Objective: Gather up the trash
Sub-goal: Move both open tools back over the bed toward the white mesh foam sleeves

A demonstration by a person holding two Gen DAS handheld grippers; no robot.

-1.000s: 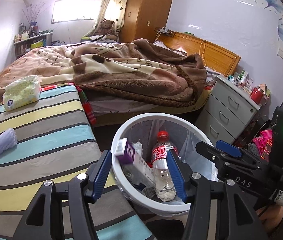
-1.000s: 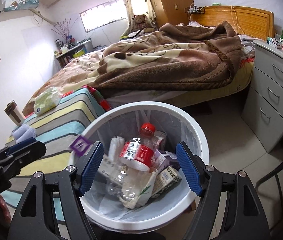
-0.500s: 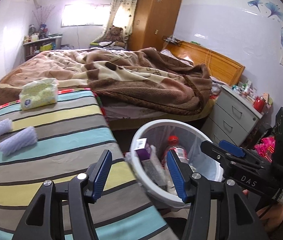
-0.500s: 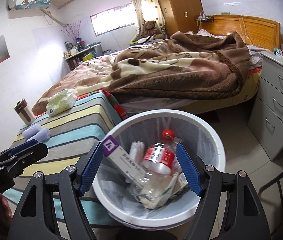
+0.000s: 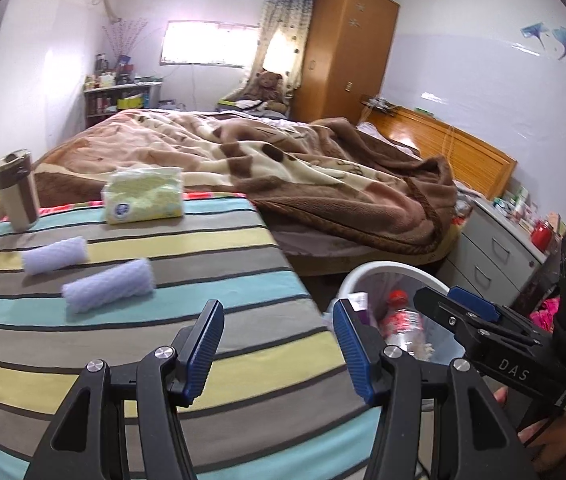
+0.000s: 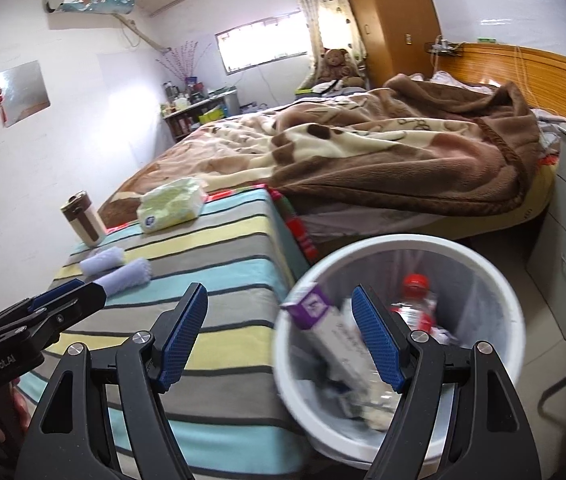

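A white trash bin (image 6: pixel 495 276) stands on the floor beside the striped table (image 6: pixel 219 240); it also shows in the left wrist view (image 5: pixel 383 270). It holds a red-capped plastic bottle (image 6: pixel 417 304), a purple-ended box (image 6: pixel 323 320) and other litter. My left gripper (image 5: pixel 277 344) is open and empty above the table (image 5: pixel 163 344). My right gripper (image 6: pixel 283 338) is open and empty, over the gap between table edge and bin rim. Two rolled pale-blue cloths (image 5: pixel 109 284) (image 5: pixel 55 254) lie on the table.
A green tissue pack (image 5: pixel 145 196) and a brown travel mug (image 5: pixel 17 190) stand at the table's far end. A bed with a brown blanket (image 5: pixel 323 176) lies behind. A grey drawer unit (image 5: pixel 491 248) stands right of the bin.
Both grippers have swung left, from over the bin toward the striped table. Both stay open and empty. The bin's contents have not changed.
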